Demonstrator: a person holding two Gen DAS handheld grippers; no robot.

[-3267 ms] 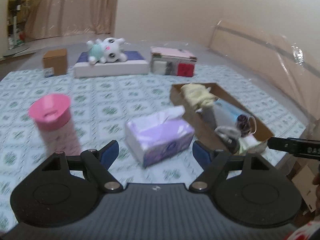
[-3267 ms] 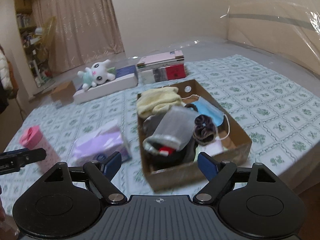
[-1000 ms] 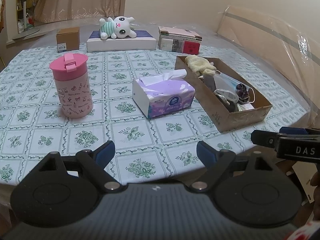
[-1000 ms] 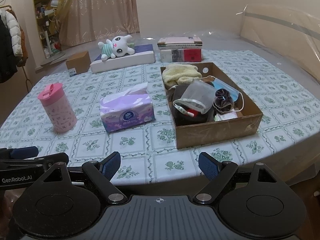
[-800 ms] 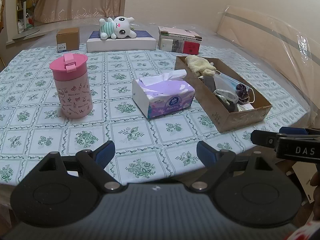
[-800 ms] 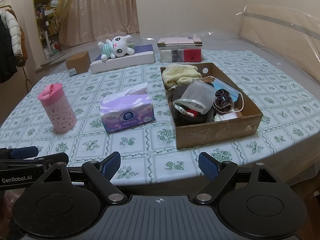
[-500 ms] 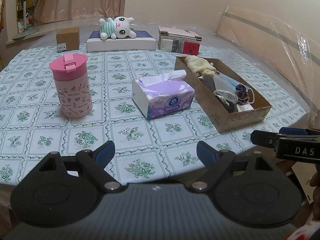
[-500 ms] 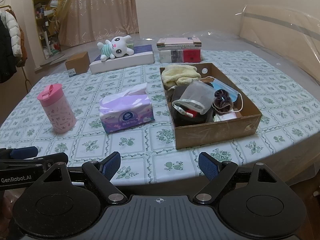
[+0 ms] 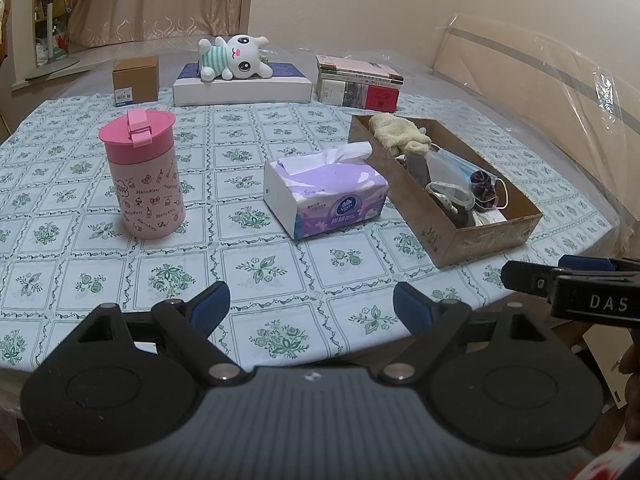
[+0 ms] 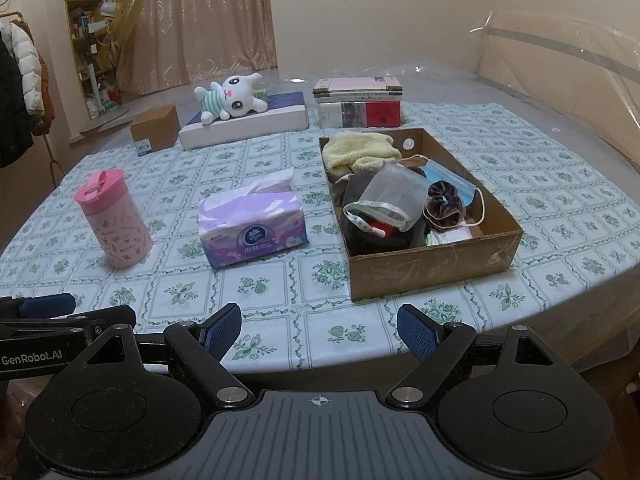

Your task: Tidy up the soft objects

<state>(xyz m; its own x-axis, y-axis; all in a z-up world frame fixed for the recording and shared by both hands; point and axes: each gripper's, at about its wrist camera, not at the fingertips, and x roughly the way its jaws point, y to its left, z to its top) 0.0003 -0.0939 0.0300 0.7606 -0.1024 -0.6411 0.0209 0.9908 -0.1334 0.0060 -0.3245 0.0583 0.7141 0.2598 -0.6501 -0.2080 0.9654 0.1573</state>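
Both tools pulled back, nothing held.
Left tool (image 9: 310,306) and right tool (image 10: 320,330) now hover wide open before the counter (image 10: 280,332); cardboard box (image 10: 436,268) looks filled.

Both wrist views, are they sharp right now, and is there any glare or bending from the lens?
Left wrist view: sharp, print on the tissue pack readable; table edge bows, corners vignette; glare on the plastic sheet at right. Right wrist view: equally sharp, warm dim indoor light, soft shadows inside the cardboard box; same fisheye curve, dark corners.
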